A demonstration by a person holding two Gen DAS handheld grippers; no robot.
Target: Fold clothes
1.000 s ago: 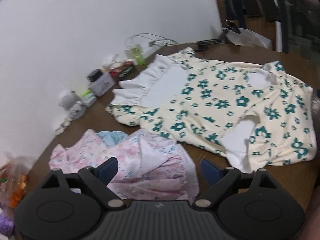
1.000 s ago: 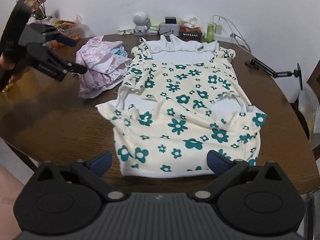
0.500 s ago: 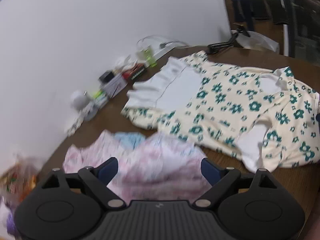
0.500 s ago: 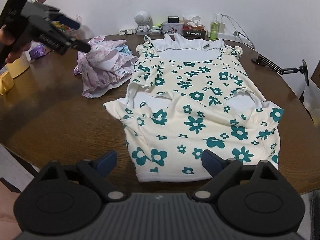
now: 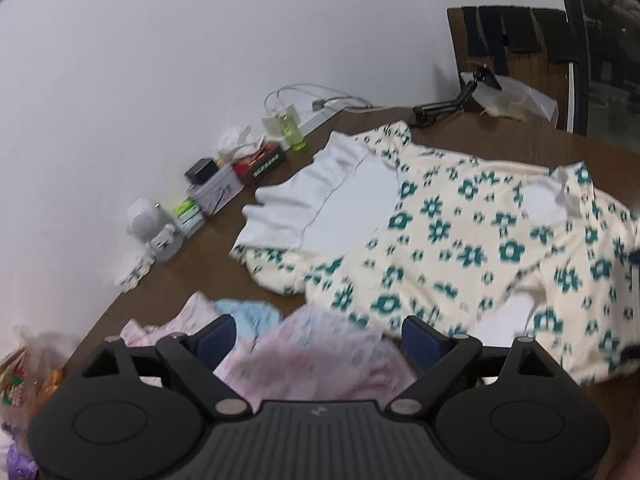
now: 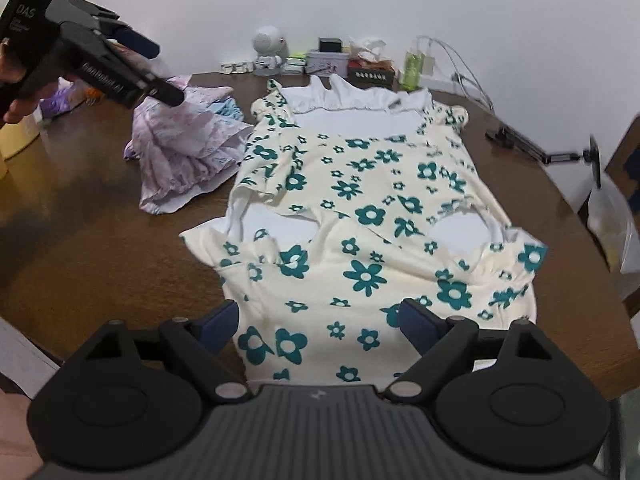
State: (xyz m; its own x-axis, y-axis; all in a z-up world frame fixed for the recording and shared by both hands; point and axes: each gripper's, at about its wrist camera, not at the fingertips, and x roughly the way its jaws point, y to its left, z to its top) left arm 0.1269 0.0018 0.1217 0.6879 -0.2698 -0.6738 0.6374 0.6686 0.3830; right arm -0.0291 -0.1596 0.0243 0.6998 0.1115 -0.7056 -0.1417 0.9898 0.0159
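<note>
- Two garments on the brown tabletop (image 6: 100,248): a cream dress with teal flowers (image 6: 360,216), spread flat, and a crumpled pink garment (image 6: 184,152) just beside the dress's left edge as the right wrist view shows it.
- Landmark = the dress. Its long axis runs straight away from the right gripper (image 6: 319,322): hem nearest, white ruffled collar at the far end near the wall clutter.
- Right gripper hovers over the dress's hem, jaws closing a little but wide apart; printed cloth shows in the gap between them, pads press on nothing.
- Left gripper (image 6: 154,68) is off the dress's left side, up in the air above the pink garment, held by a hand (image 6: 18,96). In its own view (image 5: 318,338) the jaws are wide, nothing pinched; pink cloth lies below them, blurred.
- From the left gripper, the dress lies ahead and to the right, seen side-on, collar to the left, hem to the right.
- Judgement: right gripper is nearer the hem, left gripper nearer the dress's left sleeve edge; a fold along the long axis would likely start with hem brought toward collar.
- Dress is not folded yet; sleeves partly tucked, white lining showing at both sides.
</note>
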